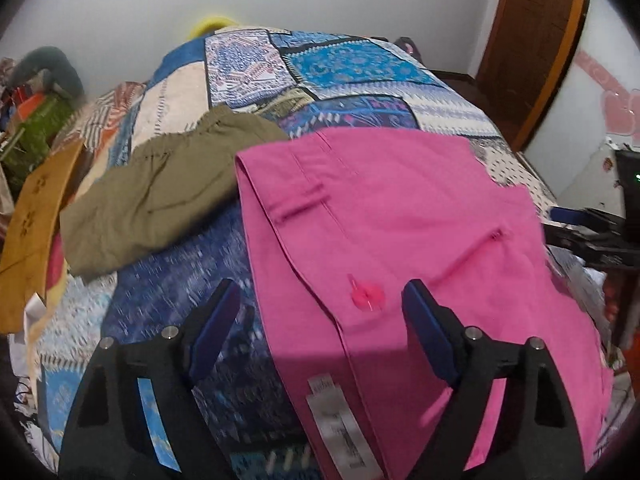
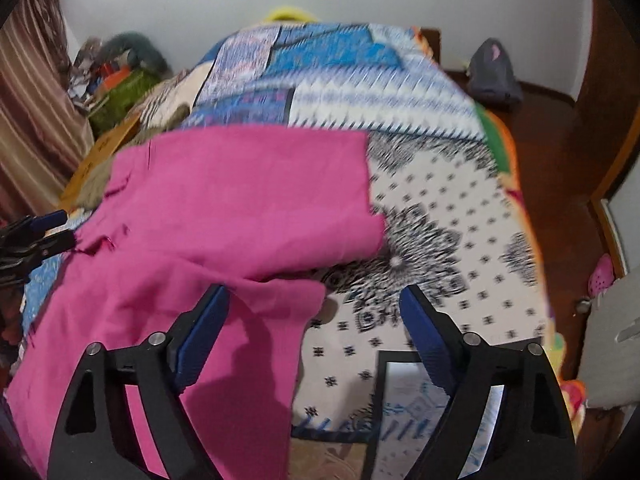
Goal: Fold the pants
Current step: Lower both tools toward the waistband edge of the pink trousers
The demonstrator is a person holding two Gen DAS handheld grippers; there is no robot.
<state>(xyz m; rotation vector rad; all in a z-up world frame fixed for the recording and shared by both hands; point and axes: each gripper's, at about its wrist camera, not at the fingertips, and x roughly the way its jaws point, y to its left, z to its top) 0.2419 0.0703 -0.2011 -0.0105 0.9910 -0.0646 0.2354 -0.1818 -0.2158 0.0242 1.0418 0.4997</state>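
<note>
Pink pants [image 1: 392, 216] lie on a patchwork bedspread [image 1: 336, 68], waistband toward the near edge, with a pink button [image 1: 366, 294] and a white label [image 1: 340, 424] showing. My left gripper [image 1: 322, 300] hangs open over the waistband's left corner, its blue pads wide apart and clear of the cloth. In the right wrist view the pants [image 2: 224, 200] lie folded over themselves, a leg end reaching right. My right gripper [image 2: 314, 308] stands open above the near right edge of the pink cloth, nothing pressed between its fingers. The left gripper [image 2: 36, 236] shows at that view's left edge.
Olive-green folded pants [image 1: 160, 196] lie left of the pink ones, and a mustard garment [image 1: 36, 220] hangs at the bed's left side. Clutter and a green box [image 2: 120, 92] sit at the far left. A wooden door [image 1: 536, 40] and dark floor [image 2: 552, 168] lie right.
</note>
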